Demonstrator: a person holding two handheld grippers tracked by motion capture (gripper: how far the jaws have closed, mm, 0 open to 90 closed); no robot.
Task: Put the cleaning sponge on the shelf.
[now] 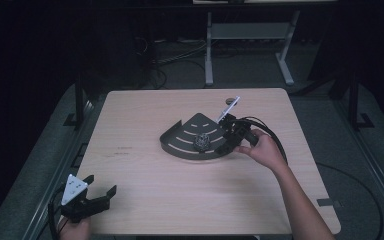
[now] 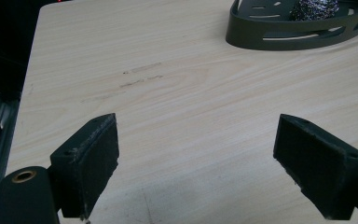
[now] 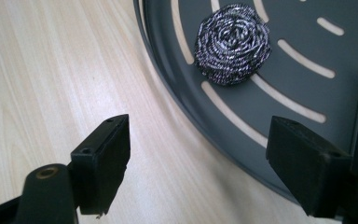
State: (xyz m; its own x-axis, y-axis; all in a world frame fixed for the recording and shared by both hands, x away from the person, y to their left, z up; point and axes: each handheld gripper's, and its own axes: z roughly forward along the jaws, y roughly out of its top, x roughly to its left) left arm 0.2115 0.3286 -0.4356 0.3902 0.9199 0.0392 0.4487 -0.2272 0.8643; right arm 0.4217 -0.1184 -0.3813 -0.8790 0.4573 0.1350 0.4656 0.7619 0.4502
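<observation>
Left claw (image 1: 101, 189): black body, grey three-cornered plate being carried on top, dotted with small holes. Black cable being trailed behind. Brass-coloured bushing being shown beside one jaw block. Right claw (image 1: 228, 139): black, thick black cables being looped from it. Forearms bare, no sleeves being worn.

Lab/workshop; dark room, bare worktable (image 1: 145, 200); floor cables (image 1: 180, 55).

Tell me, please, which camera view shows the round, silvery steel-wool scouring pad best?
The right gripper view: the round, silvery steel-wool scouring pad is close, with its coiled strands clear. The high view shows it small; the left gripper view catches its lower part at the top edge.
</observation>
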